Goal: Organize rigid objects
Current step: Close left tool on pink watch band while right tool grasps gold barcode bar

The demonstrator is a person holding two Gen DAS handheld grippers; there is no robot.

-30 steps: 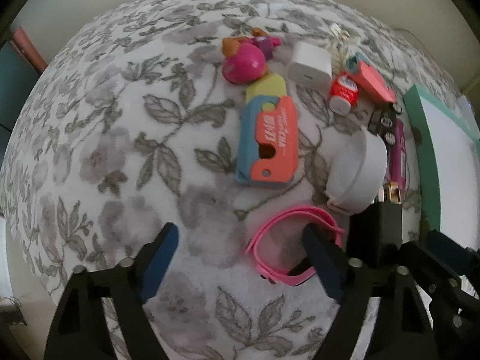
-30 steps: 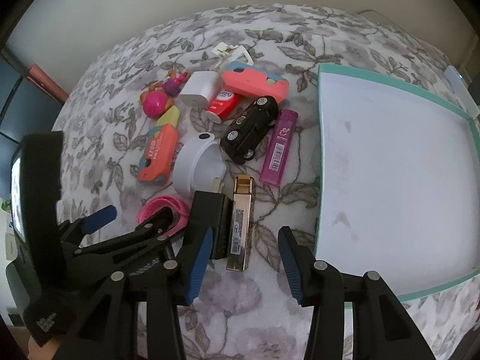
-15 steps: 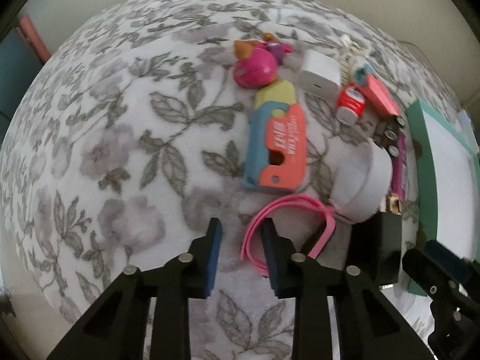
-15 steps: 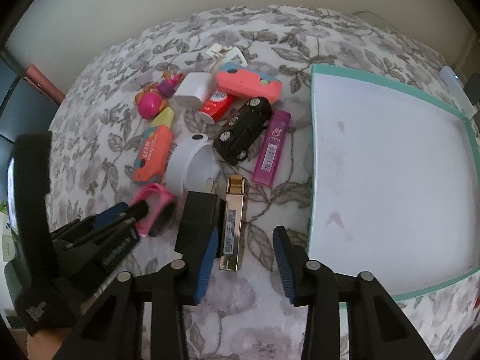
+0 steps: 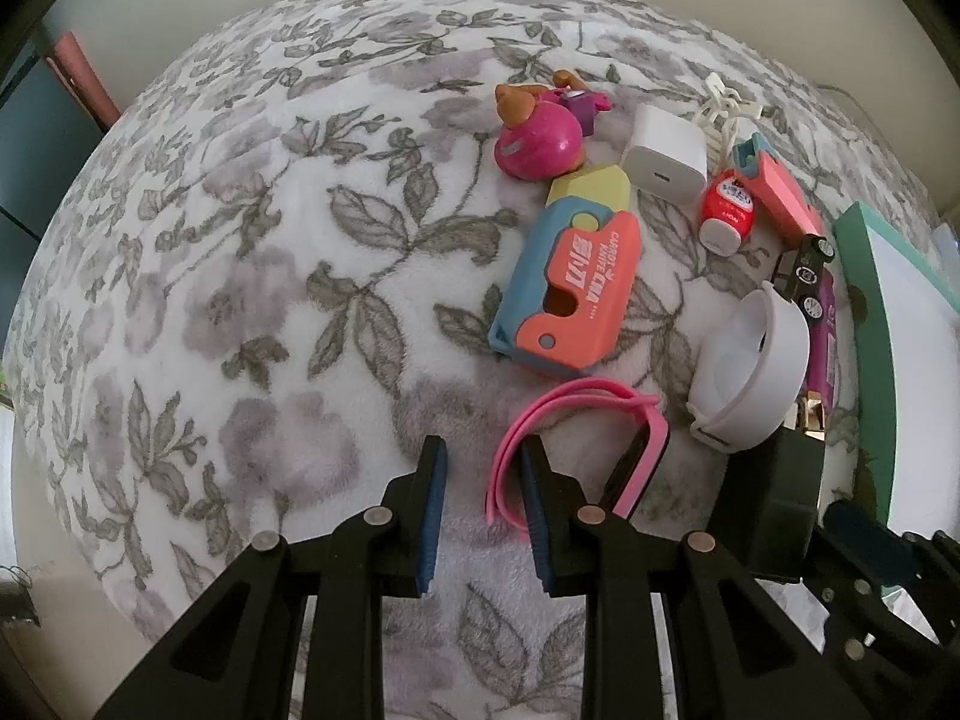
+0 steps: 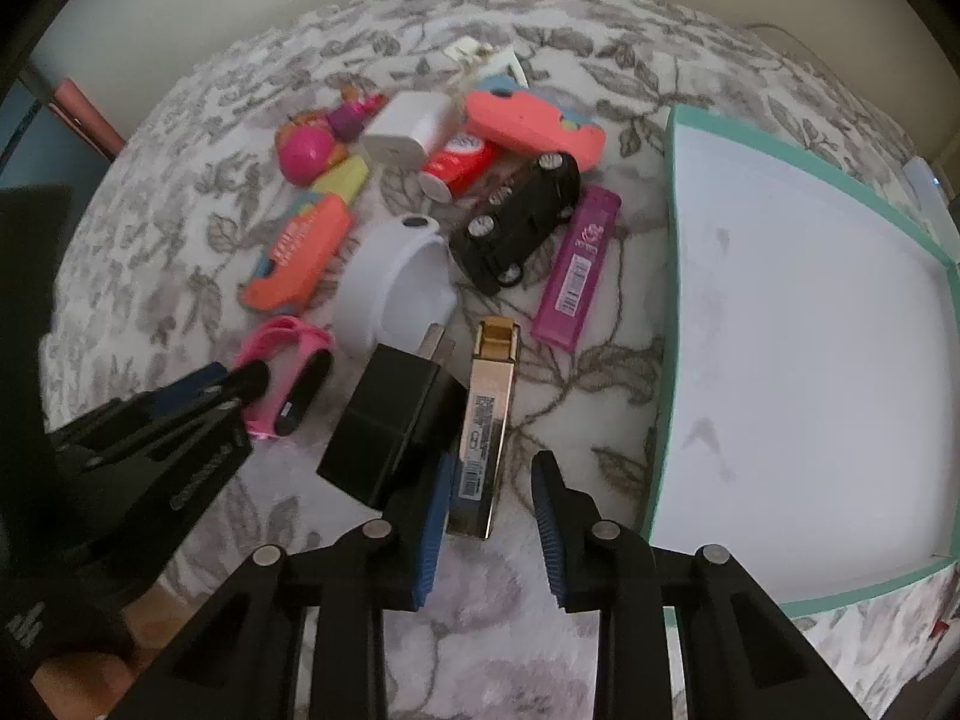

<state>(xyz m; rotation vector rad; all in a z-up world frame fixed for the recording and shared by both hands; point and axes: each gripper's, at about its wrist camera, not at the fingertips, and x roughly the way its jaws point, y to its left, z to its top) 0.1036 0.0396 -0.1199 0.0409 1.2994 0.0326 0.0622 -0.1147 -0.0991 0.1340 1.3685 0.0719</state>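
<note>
Task barely begun: the tray (image 6: 798, 324), right of the right gripper (image 6: 489, 516), holds nothing. That gripper's jaws are closing around the gold tube (image 6: 483, 420), apparently not yet pinching. The left gripper (image 5: 480, 510), narrowed, holds nothing; the pink band (image 5: 570, 420) lies just outside its right finger.

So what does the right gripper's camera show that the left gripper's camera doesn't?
Only the right: the right gripper, jaws closing around a gold tube, and the whole floor of the tray. Only the left: the left gripper from behind, one side of the pink band between its jaws. Both: the band, orange toy knife, white cup, black plug.
</note>
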